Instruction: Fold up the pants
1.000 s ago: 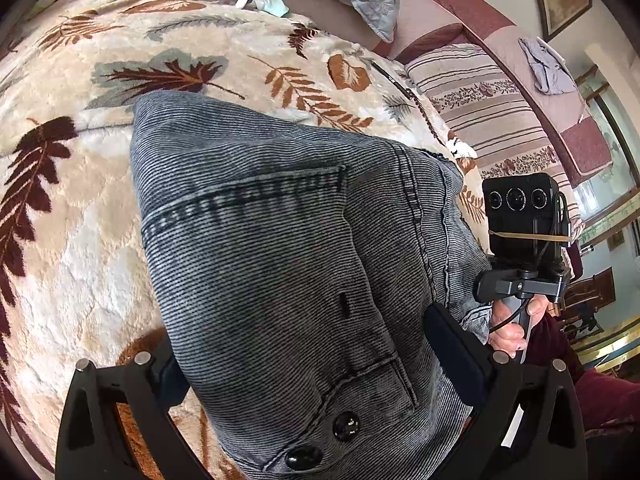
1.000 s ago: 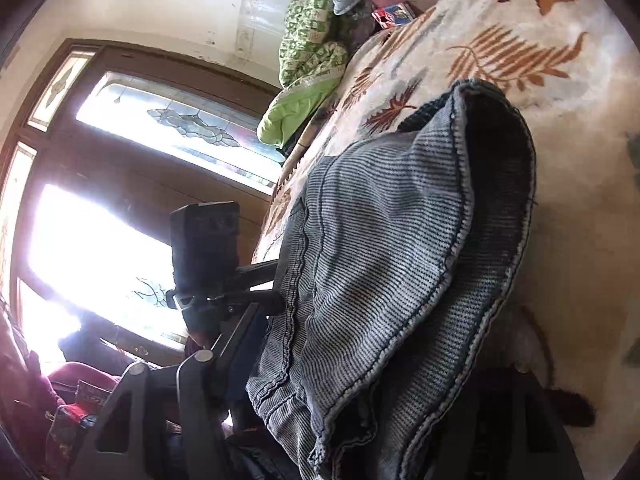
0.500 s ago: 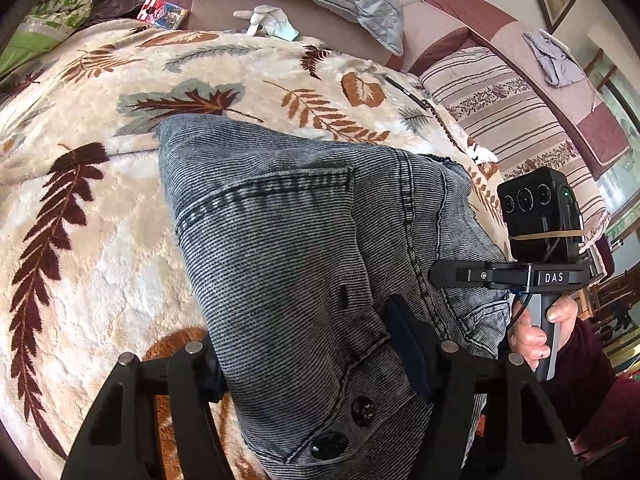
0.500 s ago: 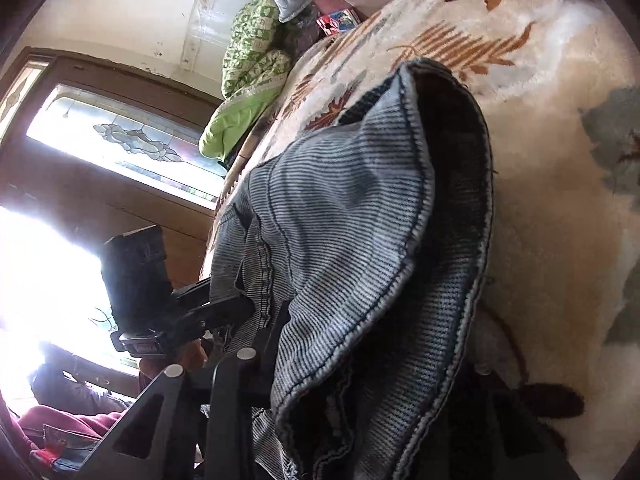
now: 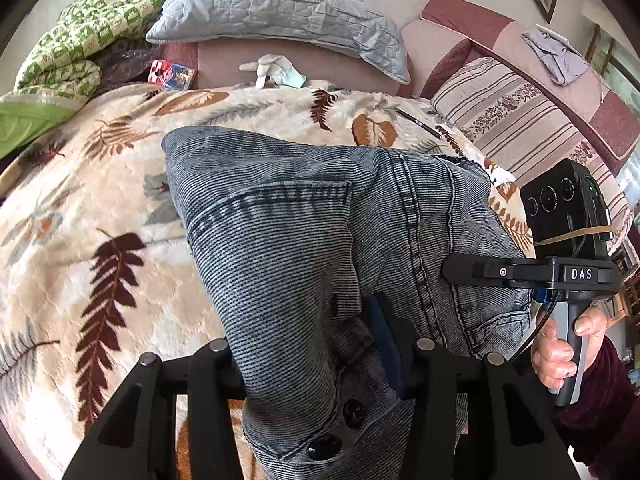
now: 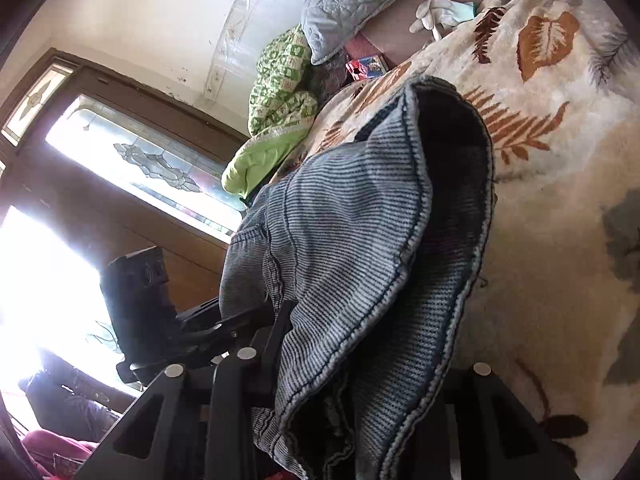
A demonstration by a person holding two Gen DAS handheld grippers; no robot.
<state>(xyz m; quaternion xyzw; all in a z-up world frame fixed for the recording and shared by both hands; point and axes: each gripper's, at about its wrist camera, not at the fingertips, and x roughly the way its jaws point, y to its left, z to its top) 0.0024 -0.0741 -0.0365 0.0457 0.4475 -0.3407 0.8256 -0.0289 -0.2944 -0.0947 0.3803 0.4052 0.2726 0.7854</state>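
On the bed: a plush blanket (image 5: 100,208) printed with brown and rust fern leaves is spread out; its pile looks thick and soft.
Pants: grey-blue pants (image 5: 304,240) in finely ribbed, washed denim are bunched on the blanket, raised at the waistband end; a stitched pocket seam and two dark round buttons are seen.
Left gripper: the left gripper (image 5: 316,364) is seen with black angular fingers; its jaws are closing, and a thick fold of the waistband is pinched between them.
Right gripper: the right gripper (image 6: 360,384) is clamped at a narrow gap on layered denim with pale overlocked edges.
Hand: a hand (image 5: 568,344) is wrapped around the right gripper's grey handle.
Behind: a quilted grey pillow (image 5: 280,8) is propped against the mauve headboard.
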